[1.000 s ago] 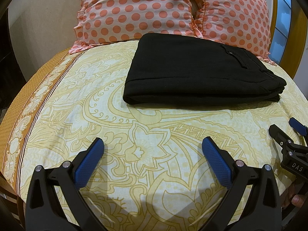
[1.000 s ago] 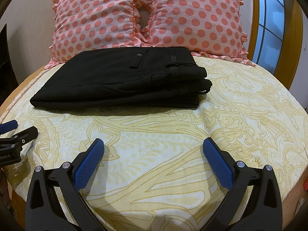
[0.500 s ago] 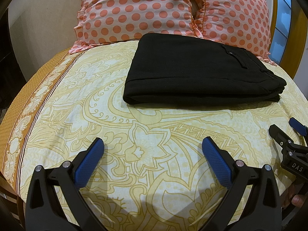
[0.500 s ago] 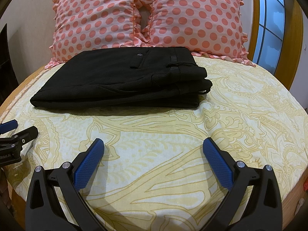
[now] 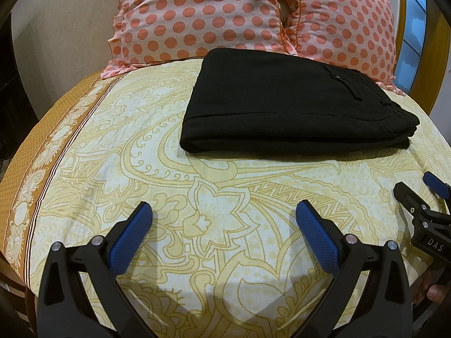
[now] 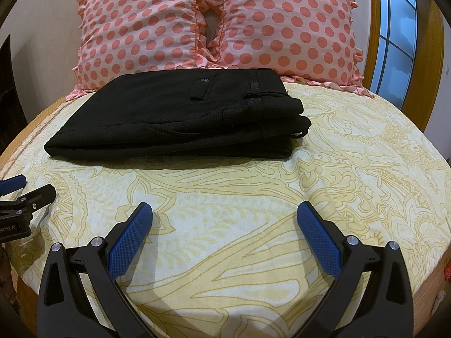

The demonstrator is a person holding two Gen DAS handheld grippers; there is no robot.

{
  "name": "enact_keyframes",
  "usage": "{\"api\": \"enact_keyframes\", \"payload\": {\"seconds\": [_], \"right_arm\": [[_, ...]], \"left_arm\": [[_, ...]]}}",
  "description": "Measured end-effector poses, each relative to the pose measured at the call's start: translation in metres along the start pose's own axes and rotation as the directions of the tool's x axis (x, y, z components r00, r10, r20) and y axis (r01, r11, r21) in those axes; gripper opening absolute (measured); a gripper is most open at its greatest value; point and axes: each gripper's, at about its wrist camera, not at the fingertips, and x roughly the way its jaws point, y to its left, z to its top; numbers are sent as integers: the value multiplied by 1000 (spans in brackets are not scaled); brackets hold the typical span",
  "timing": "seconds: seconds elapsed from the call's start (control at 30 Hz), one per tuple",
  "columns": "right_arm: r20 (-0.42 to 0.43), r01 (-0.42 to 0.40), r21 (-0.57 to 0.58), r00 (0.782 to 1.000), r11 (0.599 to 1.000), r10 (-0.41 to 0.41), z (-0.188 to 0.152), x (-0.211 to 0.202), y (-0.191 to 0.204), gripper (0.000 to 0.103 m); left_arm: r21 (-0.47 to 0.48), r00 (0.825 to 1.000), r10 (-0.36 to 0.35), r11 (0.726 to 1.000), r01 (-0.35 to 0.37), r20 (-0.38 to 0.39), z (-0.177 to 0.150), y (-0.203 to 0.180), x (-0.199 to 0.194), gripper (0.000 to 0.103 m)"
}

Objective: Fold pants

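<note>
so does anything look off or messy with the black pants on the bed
Nothing stands out. The folded black pants lie flat on the yellow patterned bedsheet in front of two pink polka-dot pillows. Only the waistband layers at the right end sit slightly staggered. Both the left gripper and the right gripper are open, clear of the fabric.

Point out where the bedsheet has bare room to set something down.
Free: the yellow patterned bedsheet between the folded black pants and both open grippers, plus the stretch right of the pants. Crowded: the back, where pink polka-dot pillows meet the pants.
</note>
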Motion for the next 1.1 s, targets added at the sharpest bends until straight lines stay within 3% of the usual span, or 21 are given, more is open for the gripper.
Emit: {"api": "enact_keyframes", "payload": {"seconds": [1.1], "right_arm": [[0, 3, 2, 1000, 1000, -3, 0, 0, 1, 102]], "left_arm": [[1, 1000, -5, 1000, 5, -25, 1, -2, 1, 101]]}}
